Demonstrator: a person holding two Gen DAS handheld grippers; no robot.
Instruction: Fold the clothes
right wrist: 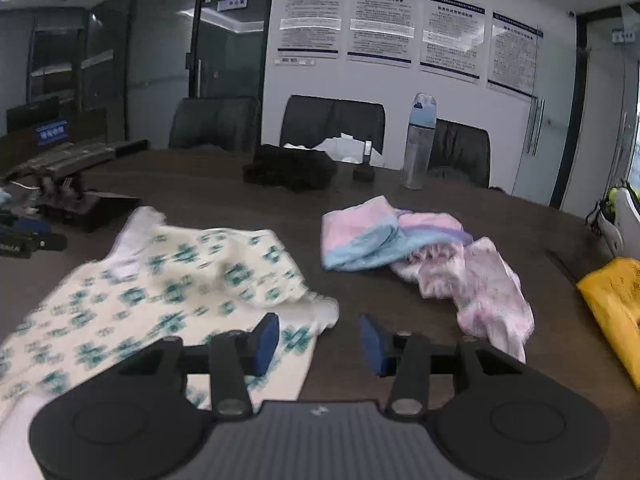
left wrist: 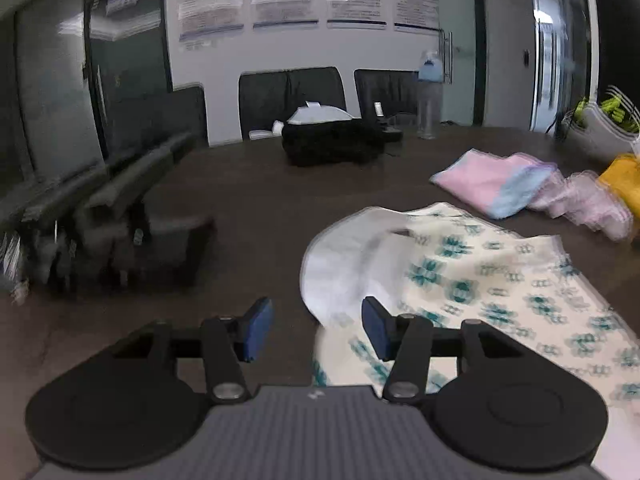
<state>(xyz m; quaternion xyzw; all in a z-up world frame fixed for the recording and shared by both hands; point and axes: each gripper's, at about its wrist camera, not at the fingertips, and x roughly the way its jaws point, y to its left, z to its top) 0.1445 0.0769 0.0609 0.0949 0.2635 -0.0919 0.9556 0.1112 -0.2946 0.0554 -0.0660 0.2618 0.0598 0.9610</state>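
Through my left wrist camera, I am holding my left gripper low over the near edge of the worktop, jaws spread and pinching nothing. The patterned garment, cream with teal motifs, is lying flat just ahead, its white inner side turned up at the left hem beside my right-hand pad. I judge the fold is only beginning; next I need to close on that hem.

Through my right wrist camera, my right gripper is hovering with jaws spread over the garment's right corner, empty too. Beyond, I am counting one pink-and-blue cloth, one pale pink garment, one yellow item, one water bottle and three chairs.
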